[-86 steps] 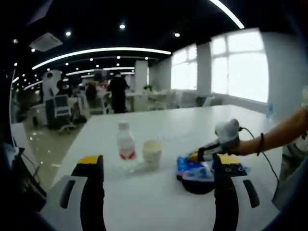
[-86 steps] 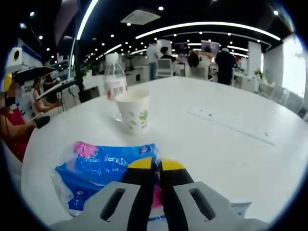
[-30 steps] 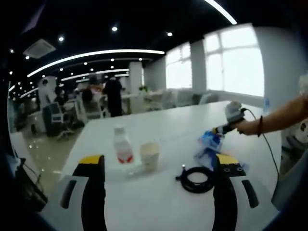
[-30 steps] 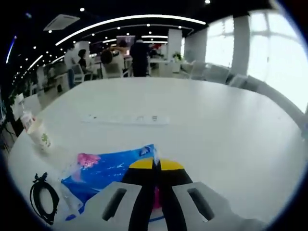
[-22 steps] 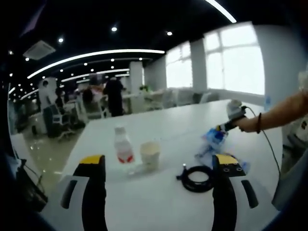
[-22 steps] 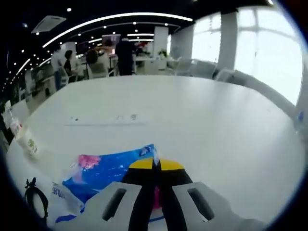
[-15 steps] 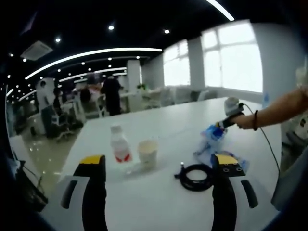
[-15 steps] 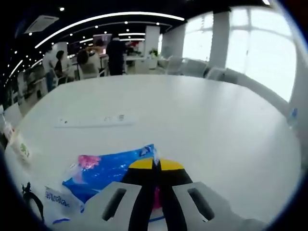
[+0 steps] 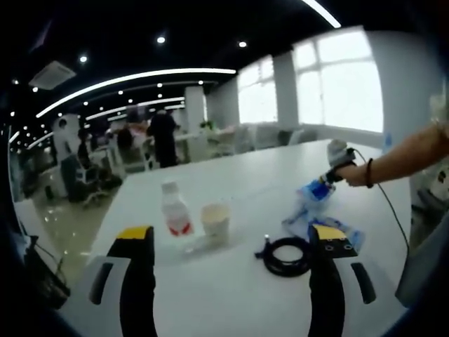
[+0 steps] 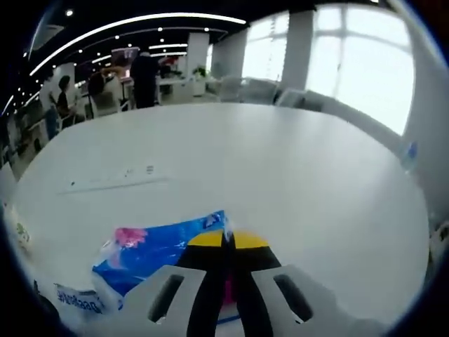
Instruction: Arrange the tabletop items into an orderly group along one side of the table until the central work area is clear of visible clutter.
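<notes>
In the left gripper view, a clear water bottle with a red label and a paper cup stand side by side on the white table. A black cable coil lies to their right, with a blue-and-white packet on the table just beyond it. My left gripper hangs open above the near table edge, nothing between its jaws. My right gripper, held by a hand, is lifted over the table's right part. It is shut on a blue plastic packet, which hangs from my right gripper.
A flat white strip lies across the table beyond the held packet. A second packet shows at the lower left of the right gripper view. Desks, chairs and people stand in the room behind, with bright windows to the right.
My right gripper has lifted the blue packet off the cable coil and carried it up and away to the right. The right gripper view has swung across the table. My left gripper has barely moved.
</notes>
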Tool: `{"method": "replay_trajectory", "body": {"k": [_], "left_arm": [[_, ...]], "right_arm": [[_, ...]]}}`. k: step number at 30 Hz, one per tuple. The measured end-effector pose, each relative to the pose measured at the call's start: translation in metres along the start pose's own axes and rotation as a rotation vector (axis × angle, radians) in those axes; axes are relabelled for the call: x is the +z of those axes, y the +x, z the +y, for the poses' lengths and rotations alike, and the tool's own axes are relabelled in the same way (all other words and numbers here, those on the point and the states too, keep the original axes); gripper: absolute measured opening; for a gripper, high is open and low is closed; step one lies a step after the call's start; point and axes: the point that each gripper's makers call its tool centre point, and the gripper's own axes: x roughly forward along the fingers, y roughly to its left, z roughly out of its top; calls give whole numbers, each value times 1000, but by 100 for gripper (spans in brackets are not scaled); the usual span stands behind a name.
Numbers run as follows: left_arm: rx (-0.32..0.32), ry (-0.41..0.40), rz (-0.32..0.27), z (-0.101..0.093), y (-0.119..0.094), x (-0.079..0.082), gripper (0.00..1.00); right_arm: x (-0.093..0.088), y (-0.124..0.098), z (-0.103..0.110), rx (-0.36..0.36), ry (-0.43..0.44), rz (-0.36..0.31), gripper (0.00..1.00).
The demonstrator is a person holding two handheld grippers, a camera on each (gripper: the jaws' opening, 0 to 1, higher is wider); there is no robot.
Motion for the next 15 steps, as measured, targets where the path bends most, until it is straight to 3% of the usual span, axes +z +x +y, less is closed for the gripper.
{"method": "replay_trajectory", "body": {"k": [15], "left_arm": [[11, 15, 9, 2, -2, -1, 87]], "right_arm": [[-11, 1, 2, -4, -26, 58, 7]]}}
